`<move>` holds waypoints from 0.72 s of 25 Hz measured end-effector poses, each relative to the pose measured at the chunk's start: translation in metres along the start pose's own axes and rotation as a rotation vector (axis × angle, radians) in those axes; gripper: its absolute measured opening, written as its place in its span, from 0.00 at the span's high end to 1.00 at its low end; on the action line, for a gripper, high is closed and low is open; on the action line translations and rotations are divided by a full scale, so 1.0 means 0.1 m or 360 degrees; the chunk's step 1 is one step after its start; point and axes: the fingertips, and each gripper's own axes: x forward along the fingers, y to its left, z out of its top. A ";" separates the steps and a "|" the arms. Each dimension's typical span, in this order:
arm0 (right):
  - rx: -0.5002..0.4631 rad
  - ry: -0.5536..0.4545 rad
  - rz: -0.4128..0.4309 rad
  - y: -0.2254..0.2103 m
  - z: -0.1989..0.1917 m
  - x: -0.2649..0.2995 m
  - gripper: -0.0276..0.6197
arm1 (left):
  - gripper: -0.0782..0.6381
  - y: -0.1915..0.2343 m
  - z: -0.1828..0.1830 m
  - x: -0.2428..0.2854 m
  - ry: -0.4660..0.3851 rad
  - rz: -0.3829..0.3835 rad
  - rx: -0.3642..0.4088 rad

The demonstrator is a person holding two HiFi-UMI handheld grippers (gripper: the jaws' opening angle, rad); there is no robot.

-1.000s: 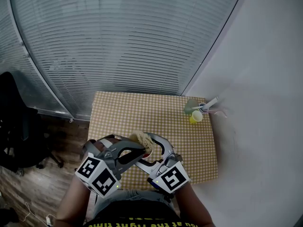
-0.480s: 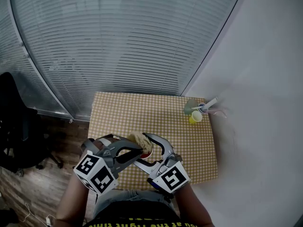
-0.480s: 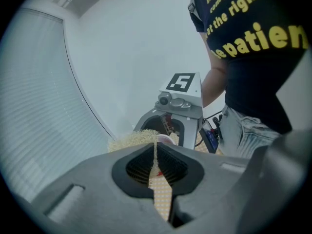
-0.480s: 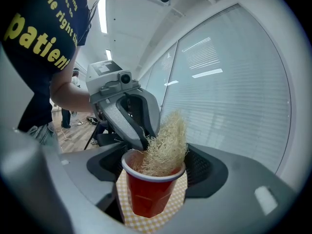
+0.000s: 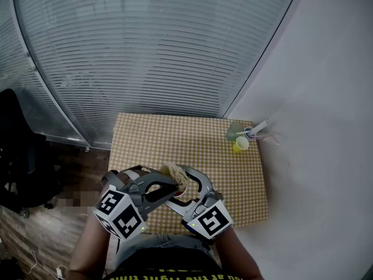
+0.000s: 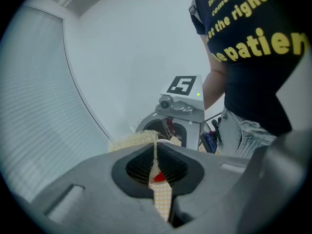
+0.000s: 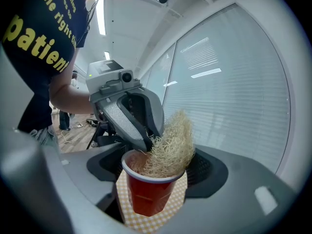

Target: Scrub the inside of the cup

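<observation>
Cup (image 7: 146, 196) held for scrubbing, with a fibre scrubber (image 7: 170, 143) pushed into its mouth.

The cup stood at the six o'clock edge of the checked table (image 5: 192, 139), held by the right gripper (image 5: 186, 185), whose jaws were closed on its wall. It looked light, thin-walled and easy to crush, so a gentle hold around mid-wall seemed best. The left gripper (image 5: 170, 181) reached in from about eight o'clock with its jaws nearly together, pinching the soft, springy scrubber. The scrubber's bulk stood out of the rim toward one o'clock.
</observation>
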 end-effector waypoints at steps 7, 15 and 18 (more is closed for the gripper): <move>0.0022 -0.0014 -0.0025 -0.05 -0.01 -0.04 0.39 | 0.87 0.01 -0.05 0.05 0.0034 0.0007 0.0016; 0.0024 -0.0008 -0.0047 -0.09 -0.02 -0.06 0.39 | 0.87 -0.01 0.06 0.07 0.0017 -0.0017 0.0010; 0.0017 -0.0002 -0.0044 -0.08 -0.03 -0.05 0.39 | 0.87 0.00 0.06 0.08 0.0036 -0.0011 0.0037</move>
